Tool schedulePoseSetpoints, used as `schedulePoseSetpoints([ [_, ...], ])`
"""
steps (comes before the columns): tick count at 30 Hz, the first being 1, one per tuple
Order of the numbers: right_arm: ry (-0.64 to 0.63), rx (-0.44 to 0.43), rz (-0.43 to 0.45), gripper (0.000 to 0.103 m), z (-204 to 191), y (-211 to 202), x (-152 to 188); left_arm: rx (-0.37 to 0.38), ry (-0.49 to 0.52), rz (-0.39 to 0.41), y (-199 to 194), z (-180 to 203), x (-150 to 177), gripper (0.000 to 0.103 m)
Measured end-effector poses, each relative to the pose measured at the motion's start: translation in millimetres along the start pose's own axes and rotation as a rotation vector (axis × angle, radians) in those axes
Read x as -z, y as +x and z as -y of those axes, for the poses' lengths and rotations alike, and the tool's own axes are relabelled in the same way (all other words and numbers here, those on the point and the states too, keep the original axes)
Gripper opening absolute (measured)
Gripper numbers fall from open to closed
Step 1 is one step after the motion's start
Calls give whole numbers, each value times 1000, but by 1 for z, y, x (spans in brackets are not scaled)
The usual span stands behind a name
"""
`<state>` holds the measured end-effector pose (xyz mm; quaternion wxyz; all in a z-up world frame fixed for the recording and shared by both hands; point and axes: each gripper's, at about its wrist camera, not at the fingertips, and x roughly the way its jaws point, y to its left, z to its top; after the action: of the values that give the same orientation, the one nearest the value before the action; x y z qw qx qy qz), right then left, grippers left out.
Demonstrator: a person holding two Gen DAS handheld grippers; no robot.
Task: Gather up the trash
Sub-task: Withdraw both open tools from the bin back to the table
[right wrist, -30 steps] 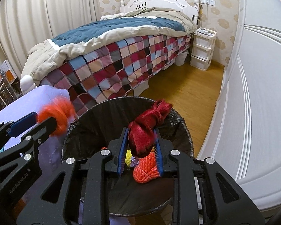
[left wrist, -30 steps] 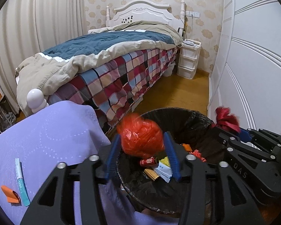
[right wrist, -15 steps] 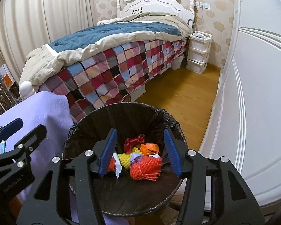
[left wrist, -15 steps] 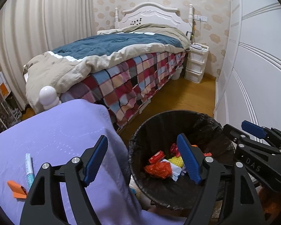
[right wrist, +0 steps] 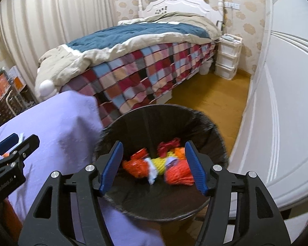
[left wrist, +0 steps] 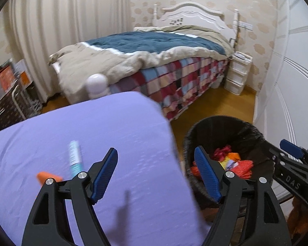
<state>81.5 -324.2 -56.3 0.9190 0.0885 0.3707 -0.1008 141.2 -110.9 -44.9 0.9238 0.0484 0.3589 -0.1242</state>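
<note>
Trash [right wrist: 164, 166] lies in a loose heap at the bottom of the black-lined bin [right wrist: 195, 114]: orange netting, red and orange wrappers, 1 yellow piece, white scraps. Bench [left wrist: 113, 127] carries a lilac cloth with 1 teal-and-white tube [left wrist: 75, 157] and 1 orange scrap [left wrist: 46, 176]; its right edge stands just beside the bin. Left gripper [left wrist: 156, 174] hangs over that edge, jaws wide apart, holding nothing. Right gripper [right wrist: 153, 168] hangs over the bin mouth, jaws spread, holding nothing. Bed [right wrist: 133, 69] stands behind; wood floor [right wrist: 211, 90] runs along the white wardrobe [right wrist: 281, 102].
</note>
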Motion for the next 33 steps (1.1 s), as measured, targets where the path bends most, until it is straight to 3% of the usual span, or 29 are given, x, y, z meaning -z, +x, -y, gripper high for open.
schedulePoseSetpoints([
  [10, -103, -115, -26, 61, -80, -8, 18, -108, -81, -11, -21, -61, 21, 75],
  [20, -174, -168, -52, 62, -125, -12, 31, -217, -179, -91, 3, -114, 26, 75],
  [33, -212, -186, -66, 62, -142, -15, 41, -209, -219, -180, -9, -146, 56, 75],
])
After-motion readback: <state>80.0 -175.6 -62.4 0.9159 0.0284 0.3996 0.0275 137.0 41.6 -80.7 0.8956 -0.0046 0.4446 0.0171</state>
